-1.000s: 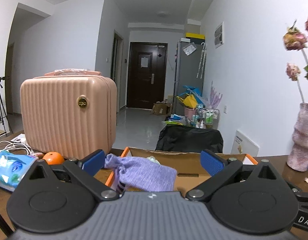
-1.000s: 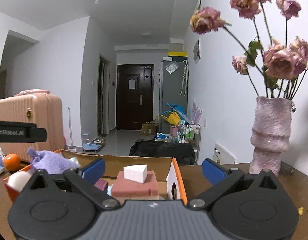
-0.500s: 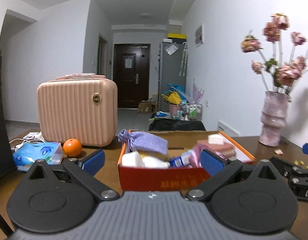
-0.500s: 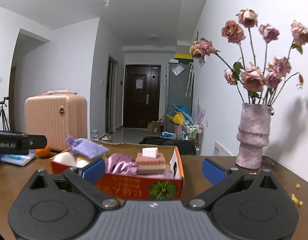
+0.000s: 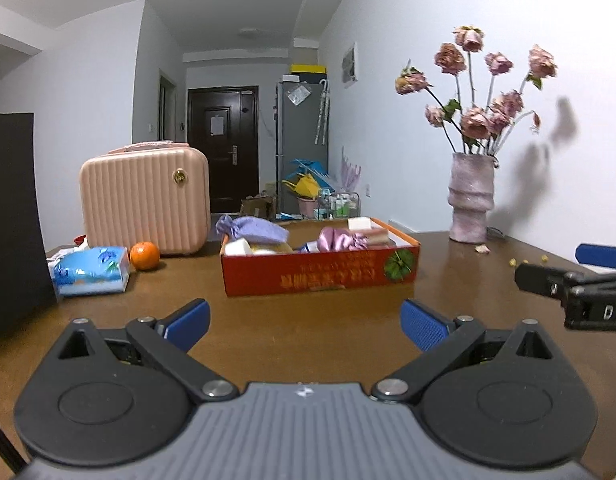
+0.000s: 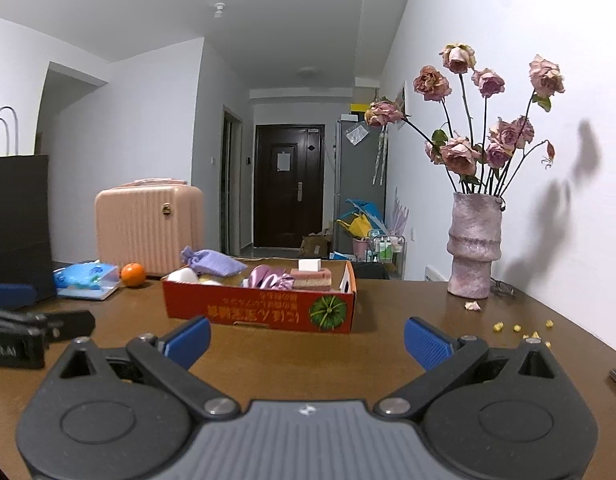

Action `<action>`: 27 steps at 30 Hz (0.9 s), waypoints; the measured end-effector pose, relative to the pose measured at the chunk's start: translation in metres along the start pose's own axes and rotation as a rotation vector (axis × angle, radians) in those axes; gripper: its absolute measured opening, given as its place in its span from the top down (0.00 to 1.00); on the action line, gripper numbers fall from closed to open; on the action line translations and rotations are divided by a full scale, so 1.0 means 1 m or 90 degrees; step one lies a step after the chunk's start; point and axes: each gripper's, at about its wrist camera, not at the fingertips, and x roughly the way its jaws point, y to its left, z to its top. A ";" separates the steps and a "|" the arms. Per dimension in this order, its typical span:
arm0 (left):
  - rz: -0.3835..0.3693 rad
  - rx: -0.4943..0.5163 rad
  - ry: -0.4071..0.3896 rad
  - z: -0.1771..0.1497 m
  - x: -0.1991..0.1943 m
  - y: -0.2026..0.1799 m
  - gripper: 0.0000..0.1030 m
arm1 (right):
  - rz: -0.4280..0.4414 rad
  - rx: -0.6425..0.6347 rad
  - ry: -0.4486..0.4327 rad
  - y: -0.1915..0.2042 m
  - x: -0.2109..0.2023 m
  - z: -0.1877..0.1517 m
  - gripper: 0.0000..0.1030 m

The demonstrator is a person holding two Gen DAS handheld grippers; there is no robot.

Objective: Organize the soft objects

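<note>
A red cardboard box stands on the brown table. In it lie a lilac drawstring pouch, a shiny pink cloth, a pink sponge block with a white block on top, and white soft pieces. My left gripper is open and empty, well in front of the box. My right gripper is open and empty, also in front of the box. The right gripper shows at the right edge of the left wrist view.
A pink hard case, an orange and a blue tissue pack sit left of the box. A black paper bag stands at far left. A vase of dried roses stands at right, with small crumbs near it.
Both grippers have pulled back from over the box, which now stands farther off on the table. Both stay open and empty.
</note>
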 end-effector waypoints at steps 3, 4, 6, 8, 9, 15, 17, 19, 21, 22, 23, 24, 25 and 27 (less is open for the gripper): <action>-0.008 -0.009 0.009 -0.007 -0.010 -0.001 0.00 | 0.005 -0.003 -0.001 0.004 -0.018 -0.006 0.00; -0.009 -0.011 0.012 -0.009 -0.012 -0.001 0.00 | 0.005 -0.006 -0.002 0.006 -0.023 -0.007 0.00; -0.013 -0.015 0.016 -0.011 -0.015 -0.001 0.00 | 0.005 -0.011 -0.004 0.009 -0.031 -0.008 0.00; -0.016 -0.017 0.015 -0.012 -0.018 -0.001 0.00 | 0.010 -0.010 -0.006 0.011 -0.036 -0.009 0.00; -0.016 -0.016 0.014 -0.012 -0.019 -0.001 0.00 | 0.010 -0.011 -0.007 0.012 -0.038 -0.009 0.00; -0.016 -0.016 0.006 -0.011 -0.025 -0.001 0.00 | 0.014 -0.016 -0.015 0.015 -0.044 -0.008 0.00; -0.016 -0.016 0.005 -0.011 -0.025 -0.001 0.00 | 0.015 -0.017 -0.017 0.016 -0.045 -0.007 0.00; -0.016 -0.016 0.004 -0.011 -0.026 -0.001 0.00 | 0.016 -0.018 -0.018 0.016 -0.046 -0.007 0.00; -0.015 -0.016 0.003 -0.011 -0.026 -0.001 0.00 | 0.016 -0.018 -0.018 0.016 -0.046 -0.007 0.00; -0.016 -0.017 0.003 -0.011 -0.026 -0.001 0.00 | 0.016 -0.018 -0.018 0.017 -0.046 -0.007 0.00; -0.016 -0.017 0.003 -0.011 -0.026 -0.001 0.00 | 0.017 -0.018 -0.019 0.017 -0.047 -0.007 0.00; -0.015 -0.016 0.003 -0.011 -0.026 -0.001 0.00 | 0.017 -0.018 -0.019 0.017 -0.047 -0.007 0.00; -0.015 -0.017 0.004 -0.011 -0.026 -0.001 0.00 | 0.016 -0.018 -0.019 0.017 -0.047 -0.007 0.00; -0.016 -0.016 0.003 -0.011 -0.026 -0.001 0.00 | 0.017 -0.019 -0.019 0.017 -0.047 -0.007 0.00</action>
